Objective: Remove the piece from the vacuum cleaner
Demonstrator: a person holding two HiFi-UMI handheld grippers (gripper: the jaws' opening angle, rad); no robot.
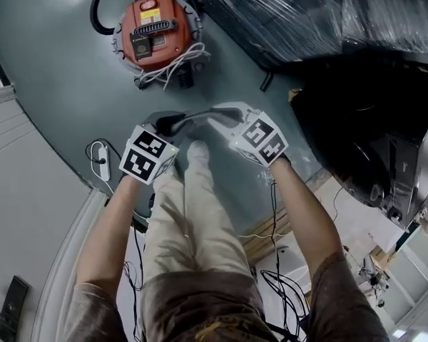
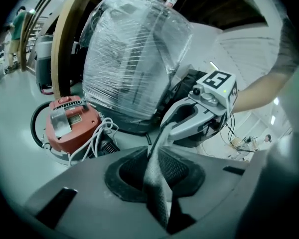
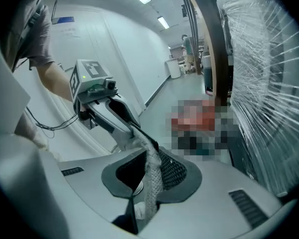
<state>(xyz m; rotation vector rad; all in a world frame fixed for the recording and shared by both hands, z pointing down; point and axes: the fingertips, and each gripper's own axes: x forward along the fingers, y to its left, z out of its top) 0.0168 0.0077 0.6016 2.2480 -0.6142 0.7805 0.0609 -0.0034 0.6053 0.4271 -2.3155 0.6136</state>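
The red vacuum cleaner (image 1: pixel 155 30) stands on the grey floor ahead of me, apart from both grippers. A short grey textured strip (image 1: pixel 200 115) is stretched between the two grippers at about knee height. My left gripper (image 1: pixel 172 125) is shut on one end of it and my right gripper (image 1: pixel 221 116) is shut on the other. In the left gripper view the strip (image 2: pixel 157 176) rises from my left gripper's (image 2: pixel 159 183) pads to the right gripper (image 2: pixel 177 123), with the vacuum (image 2: pixel 70 123) behind. In the right gripper view the strip (image 3: pixel 152 171) leads from my right gripper (image 3: pixel 149 183) to the left gripper (image 3: pixel 122 128).
A white cord (image 1: pixel 178 63) is coiled on the vacuum and a black hose (image 1: pixel 103 6) loops behind it. A plastic-wrapped load (image 1: pixel 285 13) and dark machinery (image 1: pixel 371 120) stand at the right. A white power strip (image 1: pixel 100 159) lies on the floor at the left.
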